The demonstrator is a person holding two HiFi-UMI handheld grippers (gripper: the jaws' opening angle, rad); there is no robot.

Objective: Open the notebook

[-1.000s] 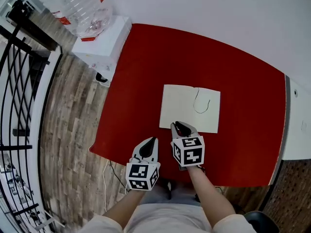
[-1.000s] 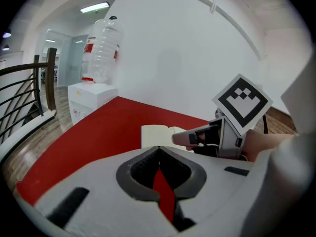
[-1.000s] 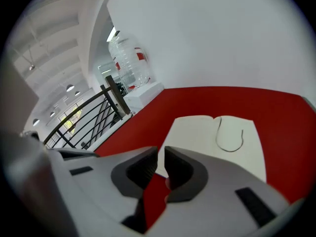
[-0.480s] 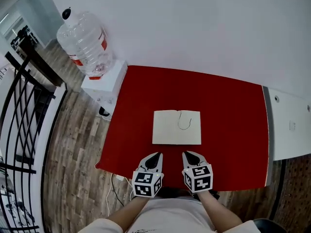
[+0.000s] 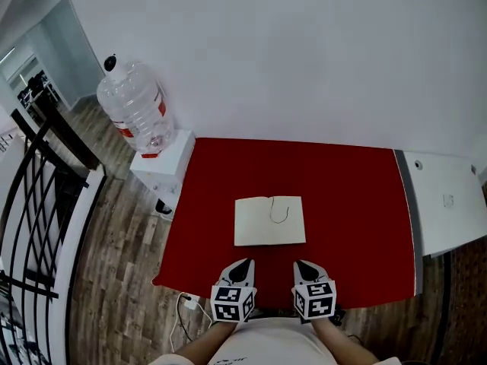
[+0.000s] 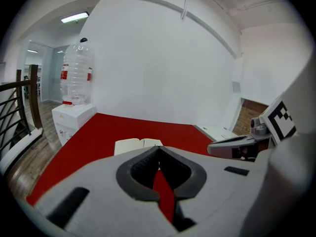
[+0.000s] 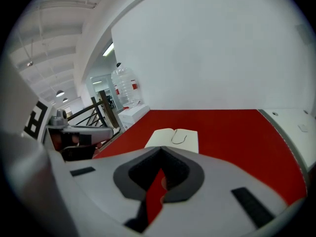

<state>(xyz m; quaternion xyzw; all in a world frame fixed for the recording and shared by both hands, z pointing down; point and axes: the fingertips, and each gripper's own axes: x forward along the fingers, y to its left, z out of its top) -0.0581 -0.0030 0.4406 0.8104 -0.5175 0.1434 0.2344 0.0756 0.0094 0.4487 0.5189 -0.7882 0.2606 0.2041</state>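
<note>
Fingers [image 6: 129, 177] of the left gripper [image 6: 159, 149] are closed in the left gripper view, their tips meeting with nothing between them; only a sliver of red shows through the gap behind the tips. Ahead, well apart from them, the notebook [image 6: 131, 144] lies open and flat on the red worktop [image 6: 98, 132]. A big water bottle [image 6: 76, 78] stands on a white dispenser [image 6: 71, 117] at the left, and the right gripper [image 6: 212, 148] pokes in from the right.

Seen from the right gripper view, that gripper's fingers [image 7: 126, 177] are likewise closed tip to tip and hold nothing. The open notebook lies beyond them, a thin dark cord [image 7: 178, 138] looped on its right page. A dark railing [image 7: 98, 110] stands to the left.

From the head view, both grippers hover side by side at the near edge of the worktop, pointing away from the person, the marker cubes nearest the camera. The notebook rests near the middle of the red surface, its pages up, clear of both grippers. A white counter [image 5: 449, 204] adjoins the worktop on the right.
</note>
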